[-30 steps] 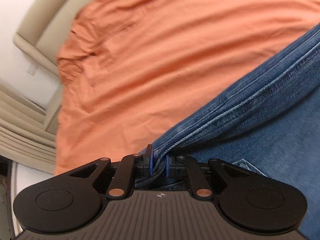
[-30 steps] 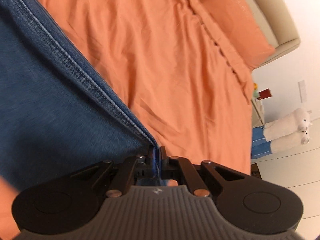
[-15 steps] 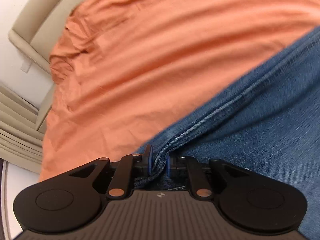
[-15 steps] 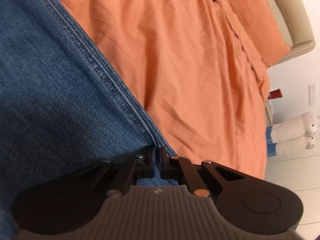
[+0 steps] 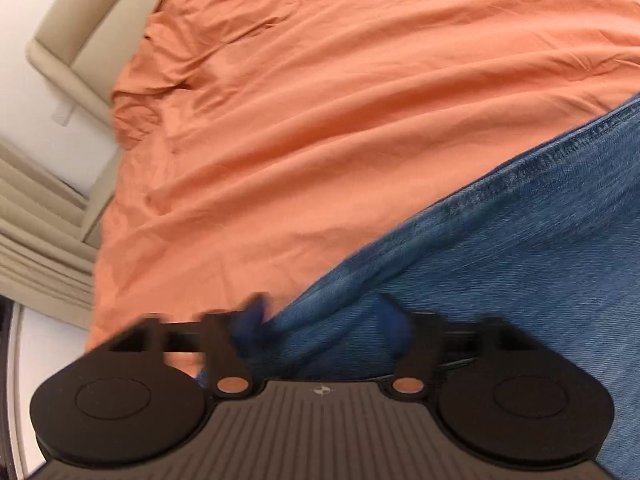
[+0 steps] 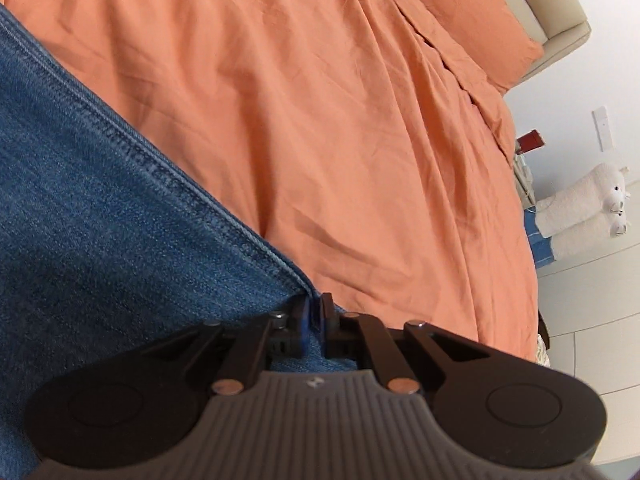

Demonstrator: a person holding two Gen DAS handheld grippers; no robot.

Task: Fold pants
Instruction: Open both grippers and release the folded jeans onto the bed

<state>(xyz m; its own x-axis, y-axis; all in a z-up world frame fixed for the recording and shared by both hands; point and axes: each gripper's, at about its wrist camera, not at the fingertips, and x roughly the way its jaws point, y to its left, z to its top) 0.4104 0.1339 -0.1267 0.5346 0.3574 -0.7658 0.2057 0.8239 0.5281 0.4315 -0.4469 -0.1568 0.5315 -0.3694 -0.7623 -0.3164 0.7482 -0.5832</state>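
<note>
Left wrist view: the left gripper (image 5: pixel 324 320) tilts down over the blue denim pants (image 5: pixel 500 264), its jaws just sprung wide, denim loose between them. The right gripper (image 6: pixel 314 316) stays clamped on the stitched hem. The pants lie on the wrinkled orange bedsheet (image 6: pixel 340 120).

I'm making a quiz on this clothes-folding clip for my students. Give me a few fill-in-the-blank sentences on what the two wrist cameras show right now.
1. The jeans lie on a bedsheet coloured ____.
2. The left gripper has just been opening, and its jaws now stand ____ over the denim.
3. The right gripper is ____ on the seamed edge of the jeans.
4. The pillow at the head of the bed is ____ in colour.

Missing words: orange; open; shut; orange
</note>
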